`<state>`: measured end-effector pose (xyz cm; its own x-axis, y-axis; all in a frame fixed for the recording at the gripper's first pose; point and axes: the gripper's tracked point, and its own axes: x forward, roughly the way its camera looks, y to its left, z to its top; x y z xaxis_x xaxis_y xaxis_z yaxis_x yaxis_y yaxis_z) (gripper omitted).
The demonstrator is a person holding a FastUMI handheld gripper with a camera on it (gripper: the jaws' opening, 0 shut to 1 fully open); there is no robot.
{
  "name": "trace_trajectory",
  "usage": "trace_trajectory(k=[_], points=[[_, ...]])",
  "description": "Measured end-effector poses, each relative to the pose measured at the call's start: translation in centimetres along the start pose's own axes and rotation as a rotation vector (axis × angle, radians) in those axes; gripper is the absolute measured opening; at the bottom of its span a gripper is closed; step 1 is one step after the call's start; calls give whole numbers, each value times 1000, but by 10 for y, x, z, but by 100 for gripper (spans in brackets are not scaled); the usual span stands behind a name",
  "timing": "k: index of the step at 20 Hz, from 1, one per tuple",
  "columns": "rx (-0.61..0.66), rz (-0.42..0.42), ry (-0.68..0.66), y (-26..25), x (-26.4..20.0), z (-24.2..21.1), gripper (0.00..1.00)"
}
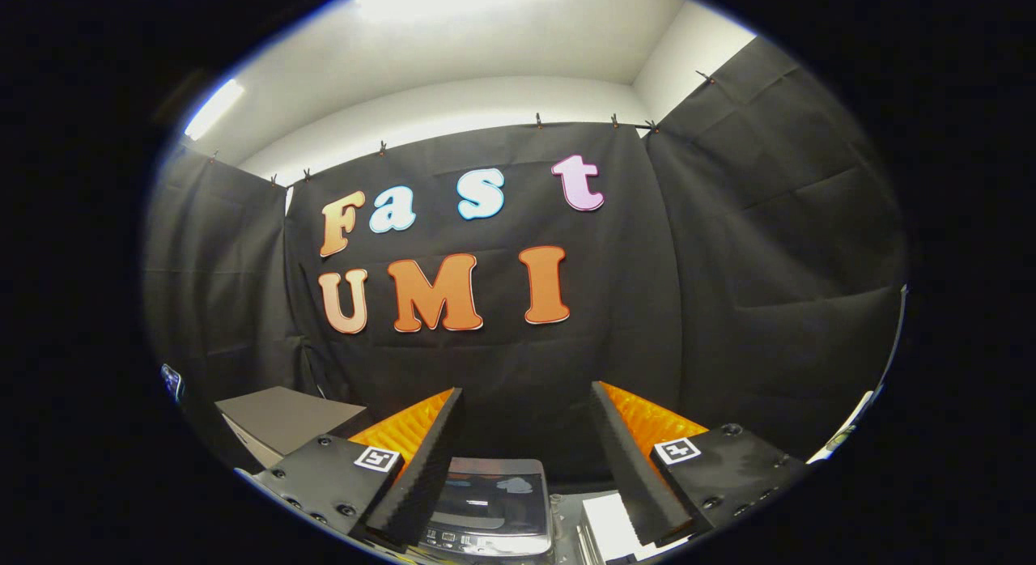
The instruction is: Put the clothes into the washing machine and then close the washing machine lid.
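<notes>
The gripper (526, 403) is held high and level with fingers spread on nothing, so the washing machine (491, 504), its lid seemingly down, is seen low in the frame between them, clothes unseen

I see my hand-held gripper (526, 403) with its fingers spread wide, gripping nothing. Below, between them, sits the washing machine (491, 508), its lid (494, 488) down. A grey box (279, 419) stands beside the left finger.
</notes>
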<state>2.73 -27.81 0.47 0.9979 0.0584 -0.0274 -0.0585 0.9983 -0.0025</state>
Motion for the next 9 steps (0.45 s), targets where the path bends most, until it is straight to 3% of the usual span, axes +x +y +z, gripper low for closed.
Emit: trace_trajectory(k=[9], points=[[-5,0,-10,-17,-27,10,98]])
